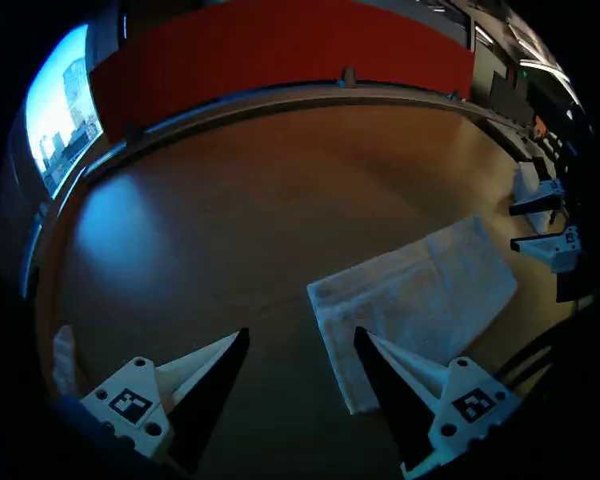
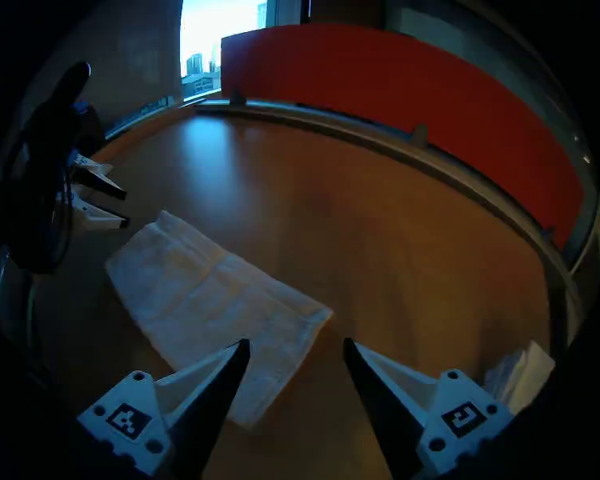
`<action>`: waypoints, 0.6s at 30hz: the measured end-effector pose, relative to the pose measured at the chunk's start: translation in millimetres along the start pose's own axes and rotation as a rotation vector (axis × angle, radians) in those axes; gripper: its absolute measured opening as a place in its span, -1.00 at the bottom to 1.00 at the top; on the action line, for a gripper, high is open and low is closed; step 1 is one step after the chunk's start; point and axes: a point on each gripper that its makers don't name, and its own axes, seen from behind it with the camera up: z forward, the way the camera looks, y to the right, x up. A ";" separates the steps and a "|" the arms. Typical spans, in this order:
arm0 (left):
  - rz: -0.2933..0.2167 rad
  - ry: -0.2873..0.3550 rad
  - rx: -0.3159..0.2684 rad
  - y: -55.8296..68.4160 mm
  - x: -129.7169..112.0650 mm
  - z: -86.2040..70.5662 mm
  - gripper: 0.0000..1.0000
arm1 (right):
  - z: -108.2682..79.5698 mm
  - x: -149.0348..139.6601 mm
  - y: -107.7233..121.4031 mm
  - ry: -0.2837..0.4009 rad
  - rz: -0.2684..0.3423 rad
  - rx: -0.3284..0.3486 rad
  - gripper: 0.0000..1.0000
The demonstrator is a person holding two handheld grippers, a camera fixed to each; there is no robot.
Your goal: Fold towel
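Left gripper view: towel [image 1: 416, 300] lies flat on the wooden table [image 1: 220, 240], a long rectangle. Its near short end sits under the right finger of my left gripper [image 1: 300, 332]; can't tell if they touch. 2 fingers spread, nothing between them. — op

Why is it slanted across the table like that? — lead

My read: 1 short end faces each tool, so each side has an edge to take. Right gripper view has the other short end just ahead of the right gripper [image 2: 296, 342], with the left finger over a corner. Jaws also apart and empty. — op

Pose? — lead

Both held low, pitched down at the table, facing each other from opposite ends of the cloth. Right gripper view has the left gripper at the far end, with the person's arm [image 2: 40, 200] dark behind it. — op

Fold state? — lead

Looks already doubled, since a crease line shows across it; can't tell the layer count. I'd judge the next move is to pinch the end corners, then carry 1 end over to the other. Risk is catching only the top layer. — op
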 end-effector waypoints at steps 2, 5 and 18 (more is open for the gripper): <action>-0.003 0.004 -0.003 1.0 -1.8 -5.0 0.95 | -4.3 -2.3 -2.6 0.001 0.005 -0.003 0.80; -0.006 0.009 -0.002 2.2 -5.1 -12.3 0.95 | -10.9 -4.9 -7.2 0.006 0.014 -0.005 0.80; -0.022 0.017 0.000 11.3 -27.6 -39.6 0.95 | -40.8 -17.1 -18.1 0.024 0.036 -0.008 0.80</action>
